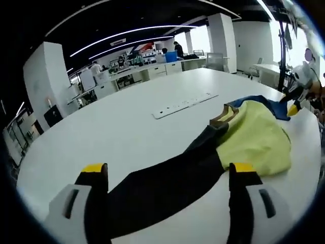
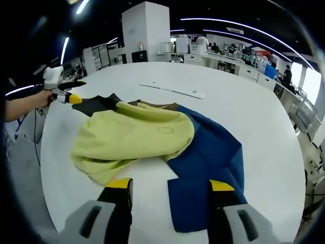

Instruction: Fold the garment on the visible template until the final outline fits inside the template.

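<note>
**Inspector:** Position of the garment (image 2: pixel 152 147)?

**Assistant:** It lies spread on the white table (image 1: pixel 127 127), close to the table's curved edge. The yellow body (image 2: pixel 127 140) sits in the middle, a black sleeve (image 1: pixel 162 188) runs off one way and a blue sleeve (image 2: pixel 208 168) the other. A long white strip (image 1: pixel 185 105) lies flat further toward the table's centre, apart from the cloth. I cannot make out a template outline under the garment.

**Inspector:** The grippers?

**Assistant:** The left gripper (image 1: pixel 170 170) has its jaws standing wide apart, astride the black sleeve and gripping nothing. The right gripper (image 2: pixel 170 187) is likewise wide open, its jaws either side of the blue sleeve's inner edge, holding nothing. In the right gripper view the left gripper appears at the far end of the black sleeve; whether its tips touch the cloth there I cannot tell.

**Inspector:** Step in hand?

**Assistant:** By my judgement, the start of a sleeve fold: both sleeves lie out flat and nothing is gripped yet.

**Inspector:** Next move?

**Assistant:** Each gripper would need to lower onto its sleeve end, close on the cloth, and carry it in over the yellow body. The risk is dragging the garment toward the table edge.
</note>
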A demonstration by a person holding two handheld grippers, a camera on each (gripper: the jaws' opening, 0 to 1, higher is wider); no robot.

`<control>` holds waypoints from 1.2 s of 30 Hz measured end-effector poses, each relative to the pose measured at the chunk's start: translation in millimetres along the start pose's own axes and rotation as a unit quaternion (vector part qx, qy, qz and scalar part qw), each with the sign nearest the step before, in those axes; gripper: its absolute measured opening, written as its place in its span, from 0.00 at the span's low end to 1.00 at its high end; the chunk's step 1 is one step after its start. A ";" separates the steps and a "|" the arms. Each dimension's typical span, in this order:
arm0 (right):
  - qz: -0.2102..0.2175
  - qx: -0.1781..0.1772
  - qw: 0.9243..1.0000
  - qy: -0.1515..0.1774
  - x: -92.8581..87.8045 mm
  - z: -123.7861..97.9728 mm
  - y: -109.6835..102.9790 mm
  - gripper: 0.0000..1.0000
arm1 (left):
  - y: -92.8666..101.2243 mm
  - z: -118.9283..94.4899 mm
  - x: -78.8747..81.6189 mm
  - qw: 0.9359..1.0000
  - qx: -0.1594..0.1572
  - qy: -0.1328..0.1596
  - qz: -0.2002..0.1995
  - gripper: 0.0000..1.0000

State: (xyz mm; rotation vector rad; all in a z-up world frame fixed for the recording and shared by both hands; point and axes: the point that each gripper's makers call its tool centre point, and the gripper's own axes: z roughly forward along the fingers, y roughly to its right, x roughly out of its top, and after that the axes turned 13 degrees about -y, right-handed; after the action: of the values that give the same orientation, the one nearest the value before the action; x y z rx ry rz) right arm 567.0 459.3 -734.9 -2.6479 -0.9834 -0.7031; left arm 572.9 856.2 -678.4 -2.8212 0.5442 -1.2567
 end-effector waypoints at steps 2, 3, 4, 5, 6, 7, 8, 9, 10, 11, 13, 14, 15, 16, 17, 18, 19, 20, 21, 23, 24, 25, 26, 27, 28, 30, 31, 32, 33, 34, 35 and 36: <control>-0.002 0.007 1.000 -0.006 -3.1 -0.2 -2.6 0.52 | 6.3 -7.2 3.6 1.000 -0.010 0.013 -0.002 0.99; -0.004 0.007 1.000 -0.008 -5.5 -0.1 -3.1 0.50 | 7.4 -9.0 3.0 1.000 -0.010 0.010 0.000 0.99; -0.006 0.006 1.000 -0.010 -7.4 0.1 -3.3 0.49 | 9.8 -11.2 2.2 1.000 -0.011 0.007 0.003 0.99; -0.010 0.006 1.000 -0.013 -10.1 0.5 -3.5 0.49 | 11.8 -12.9 1.2 1.000 -0.013 0.004 0.003 0.99; -0.010 0.007 1.000 -0.016 -12.0 0.7 -3.7 0.48 | 14.1 -14.5 0.0 1.000 -0.018 0.001 0.003 0.99; -0.010 0.007 1.000 -0.019 -14.0 0.8 -3.8 0.47 | 16.0 -16.6 -0.6 1.000 -0.020 0.001 0.002 0.99; -0.012 0.009 1.000 -0.022 -16.9 1.0 -4.4 0.45 | 19.1 -20.8 -1.4 1.000 -0.024 0.001 0.002 0.99; -0.013 0.007 1.000 -0.022 -18.6 0.9 -4.2 0.43 | 20.6 -24.1 -1.7 1.000 -0.023 0.002 0.002 0.99; -0.013 0.006 1.000 -0.024 -21.0 0.9 -3.6 0.42 | 21.7 -26.7 -1.6 1.000 -0.024 0.005 0.003 0.99; -0.014 0.006 1.000 -0.026 -22.9 1.1 -3.3 0.41 | 23.1 -30.2 -1.9 1.000 -0.024 0.007 0.003 0.99; -0.016 0.004 0.999 -0.034 -28.4 1.8 -1.5 0.38 | 25.4 -35.4 -2.7 1.000 -0.024 0.009 0.003 0.99; -0.018 0.001 0.999 -0.039 -31.2 2.2 -0.1 0.36 | 26.1 -37.1 -3.1 1.000 -0.024 0.009 0.004 0.99; -0.019 0.000 0.999 -0.041 -33.2 2.4 0.3 0.35 | 26.4 -38.6 -3.3 1.000 -0.024 0.011 0.004 0.99; -0.018 -0.001 0.999 -0.044 -36.0 3.0 1.4 0.34 | 28.6 -41.6 -3.5 1.000 -0.026 0.013 0.006 0.99; -0.017 -0.002 0.999 -0.048 -38.3 3.8 2.5 0.33 | 30.3 -43.5 -4.0 1.000 -0.027 0.013 0.007 0.99; -0.016 -0.002 0.999 -0.051 -40.4 4.4 3.3 0.32 | 33.1 -46.9 -4.9 1.000 -0.027 0.013 0.009 0.99; -0.016 -0.002 0.998 -0.055 -43.2 4.9 4.1 0.30 | 35.3 -49.5 -5.3 0.999 -0.027 0.014 0.011 0.99; -0.016 -0.002 0.998 -0.058 -45.2 5.3 4.3 0.28 | 38.2 -52.3 -6.2 0.999 -0.029 0.015 0.011 0.99; -0.011 -0.002 0.998 -0.064 -48.4 5.4 5.0 0.26 | 40.3 -53.7 -6.7 0.999 -0.031 0.016 0.011 0.99; -0.010 -0.003 0.998 -0.066 -50.2 5.8 5.9 0.24 | 46.7 -56.9 -9.3 0.999 -0.036 0.014 0.013 0.99; -0.008 -0.003 0.998 -0.068 -51.3 6.0 6.2 0.24 | 48.9 -58.7 -10.8 0.999 -0.037 0.015 0.014 0.98; -0.008 -0.003 0.997 -0.072 -53.1 6.2 5.9 0.23 | 49.2 -59.2 -11.1 0.999 -0.037 0.016 0.016 0.98; -0.009 -0.003 0.997 -0.074 -54.0 6.3 5.8 0.21 | 52.0 -61.5 -12.6 0.999 -0.038 0.017 0.018 0.98; -0.010 -0.003 0.997 -0.075 -54.6 6.6 5.9 0.20 | 53.9 -62.8 -13.6 0.999 -0.039 0.016 0.019 0.98; -0.011 -0.004 0.997 -0.079 -56.2 7.3 6.3 0.19 | 57.0 -64.6 -14.8 0.999 -0.042 0.015 0.020 0.97; -0.013 -0.007 0.996 -0.083 -57.6 7.4 7.2 0.17 | 59.9 -67.0 -16.2 0.999 -0.043 0.015 0.018 0.97; -0.012 -0.008 0.996 -0.084 -58.0 7.1 7.6 0.16 | 62.7 -68.9 -17.1 0.999 -0.047 0.018 0.020 0.97; -0.009 -0.010 0.996 -0.085 -58.1 6.8 8.4 0.15 | 63.6 -69.6 -18.1 0.998 -0.048 0.019 0.020 0.96; -0.008 -0.012 0.996 -0.087 -58.6 6.7 9.4 0.14 | 64.8 -69.8 -20.9 0.998 -0.052 0.015 0.022 0.96; -0.010 -0.014 0.996 -0.088 -59.0 6.7 10.4 0.12 | 65.7 -70.4 -23.1 0.998 -0.053 0.011 0.023 0.96; -0.011 -0.017 0.996 -0.089 -59.3 7.2 11.6 0.10 | 66.7 -71.8 -25.7 0.998 -0.052 0.008 0.025 0.95; -0.010 -0.018 0.996 -0.089 -59.8 7.7 12.3 0.09 | 66.4 -72.2 -26.7 0.998 -0.052 0.007 0.026 0.95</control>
State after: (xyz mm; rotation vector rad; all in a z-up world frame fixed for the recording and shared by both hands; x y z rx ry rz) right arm 538.4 419.9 -772.6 -2.7748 -1.0536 -0.4991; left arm 483.7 812.0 -658.2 -2.8624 0.7002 -1.2775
